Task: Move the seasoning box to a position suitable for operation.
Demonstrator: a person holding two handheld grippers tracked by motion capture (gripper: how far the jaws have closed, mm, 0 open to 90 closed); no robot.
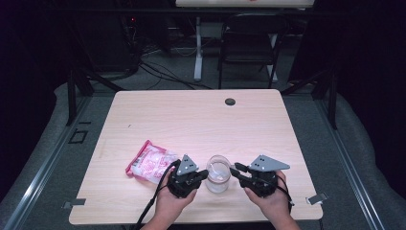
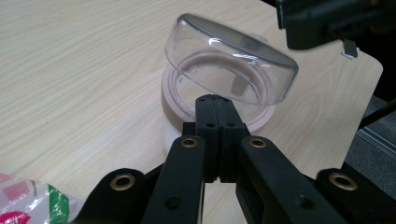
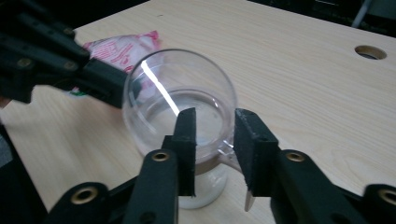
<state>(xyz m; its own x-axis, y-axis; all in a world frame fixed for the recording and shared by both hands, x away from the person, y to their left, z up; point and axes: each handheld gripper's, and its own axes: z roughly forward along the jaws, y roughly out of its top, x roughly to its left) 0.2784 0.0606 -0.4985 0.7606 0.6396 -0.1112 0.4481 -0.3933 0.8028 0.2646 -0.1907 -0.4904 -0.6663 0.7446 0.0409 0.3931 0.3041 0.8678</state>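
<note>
- Standing between the two tongs, near the bench's front edge, a small clear jar [image 1: 218,178] carries a transparent domed lid [image 2: 231,60] that sits tilted, raised on one side above the jar's pale rim.
- Left tongs [image 1: 205,175]: held in the person's left hand [image 1: 173,203], jaws pressed together with no gap between them in the left gripper view; their tips reach the near edge of the tilted lid, though whether any of it is pinched between them cannot be told.
- Right tongs [image 1: 234,169]: held in the right hand [image 1: 274,201], jaws spread apart in the right gripper view [image 3: 215,122], with the jar's rim and a small clear tab lying in the gap; the jaws do not visibly press on it.
- Pink-and-white snack packet [image 1: 151,162]: lies flat on the bench [image 1: 191,120] just beyond the left tongs, on the side away from the jar.
- Dark round grommet hole [image 1: 230,101]: set in the bench well ahead of both tongs.
</note>
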